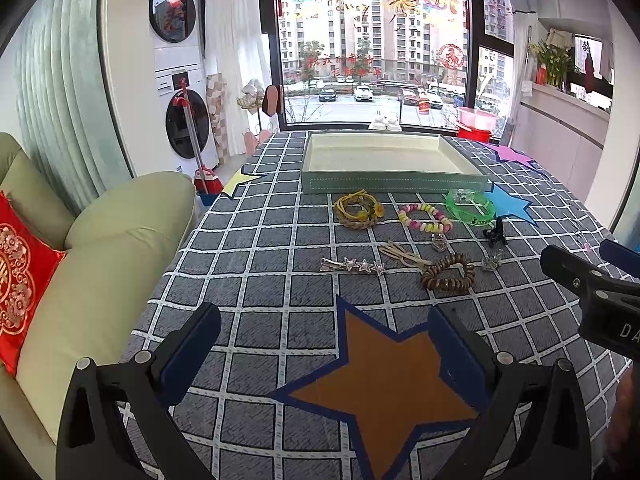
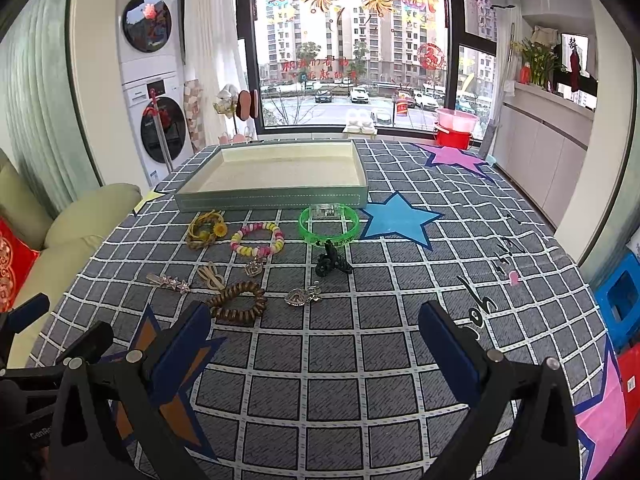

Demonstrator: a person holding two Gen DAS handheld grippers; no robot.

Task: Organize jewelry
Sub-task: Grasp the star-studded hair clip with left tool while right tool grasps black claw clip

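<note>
An empty grey-green tray point(image 1: 394, 185) point(image 2: 272, 202) stands at the far side of the checked tablecloth. In front of it lie a yellow braided bracelet point(image 1: 359, 211) point(image 2: 205, 229), a pastel bead bracelet point(image 1: 425, 217) point(image 2: 257, 239), a green bangle point(image 1: 470, 204) point(image 2: 329, 223), a black claw clip point(image 1: 495, 234) point(image 2: 331, 264), a star hair clip point(image 1: 352, 266) point(image 2: 169, 281), a brown coil hair tie point(image 1: 448, 273) point(image 2: 239, 303) and a silver heart charm point(image 2: 301, 295). My left gripper point(image 1: 326, 350) is open and empty, well short of them. My right gripper point(image 2: 314, 338) is open and empty too.
A beige hair clip point(image 1: 404, 257) point(image 2: 211, 275) lies beside the coil tie. A green sofa with a red cushion point(image 1: 20, 284) stands left of the table. Coloured paper stars lie on the cloth, an orange one point(image 1: 384, 384) under my left gripper. A blue box point(image 2: 620, 300) is at the right.
</note>
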